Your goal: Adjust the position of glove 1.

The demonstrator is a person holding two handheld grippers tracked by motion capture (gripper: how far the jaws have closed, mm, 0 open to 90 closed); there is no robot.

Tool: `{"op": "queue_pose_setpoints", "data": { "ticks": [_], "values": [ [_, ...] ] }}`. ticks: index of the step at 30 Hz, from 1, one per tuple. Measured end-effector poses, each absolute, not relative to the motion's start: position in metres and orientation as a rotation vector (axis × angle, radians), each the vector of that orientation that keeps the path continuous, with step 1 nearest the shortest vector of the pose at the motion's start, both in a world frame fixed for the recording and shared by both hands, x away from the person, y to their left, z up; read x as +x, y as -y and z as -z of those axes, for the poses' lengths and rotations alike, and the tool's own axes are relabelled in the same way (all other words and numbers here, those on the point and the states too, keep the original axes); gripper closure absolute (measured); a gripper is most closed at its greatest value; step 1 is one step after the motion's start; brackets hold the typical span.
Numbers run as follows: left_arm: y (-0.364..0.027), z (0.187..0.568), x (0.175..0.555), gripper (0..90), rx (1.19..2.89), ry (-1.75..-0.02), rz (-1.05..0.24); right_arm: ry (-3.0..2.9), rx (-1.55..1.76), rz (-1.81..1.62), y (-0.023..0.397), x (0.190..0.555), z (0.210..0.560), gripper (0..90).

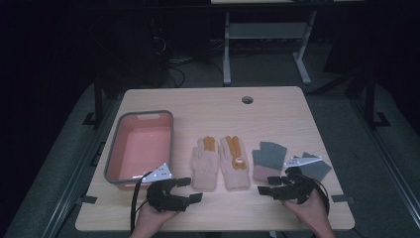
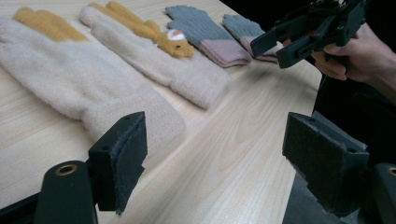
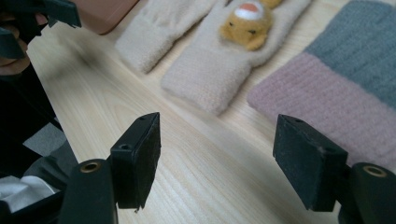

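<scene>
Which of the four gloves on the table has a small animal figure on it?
The right-hand beige glove, second from the pink bin; its partner and both grey gloves are plain.

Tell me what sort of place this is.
Probably a lab or workshop bench set up for recording: a person's left hand-held gripper over a plain wooden table, loose cables on the floor behind, and another workbench frame in the dark background.

place: lab | cues: desk frame [image 1: 267, 39], floor cables [image 1: 171, 62] (dark room)
</scene>
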State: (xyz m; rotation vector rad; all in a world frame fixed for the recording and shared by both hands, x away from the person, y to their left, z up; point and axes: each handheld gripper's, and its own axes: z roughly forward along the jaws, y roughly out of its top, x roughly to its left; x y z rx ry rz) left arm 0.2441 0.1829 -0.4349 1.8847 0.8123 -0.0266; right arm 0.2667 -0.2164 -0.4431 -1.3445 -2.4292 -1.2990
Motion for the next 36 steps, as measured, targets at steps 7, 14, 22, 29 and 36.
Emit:
{"op": "queue_pose_setpoints", "data": {
  "ticks": [7, 14, 22, 29, 36],
  "values": [
    [-0.183, 0.435, 0.242, 21.9, 1.893, -0.813, 0.023, 2.490, -1.296, 1.265, 0.207, 0.274, 0.433, 31.8],
    [-0.181, 0.436, 0.242, 21.9, 1.912, -0.809, 0.015, 2.555, -1.232, 1.214, 0.186, 0.291, 0.421, 33.5],
    [-0.181, 0.436, 0.242, 21.9, 1.915, -0.809, 0.007, 2.614, -1.190, 1.141, 0.166, 0.315, 0.415, 35.2],
    [-0.180, 0.437, 0.242, 21.9, 1.932, -0.808, 0.010, 2.656, -1.161, 1.086, 0.155, 0.332, 0.413, 37.5],
    [-0.180, 0.437, 0.242, 21.9, 1.918, -0.818, 0.016, 2.698, -1.134, 1.034, 0.141, 0.352, 0.414, 41.1]
  ]
}}
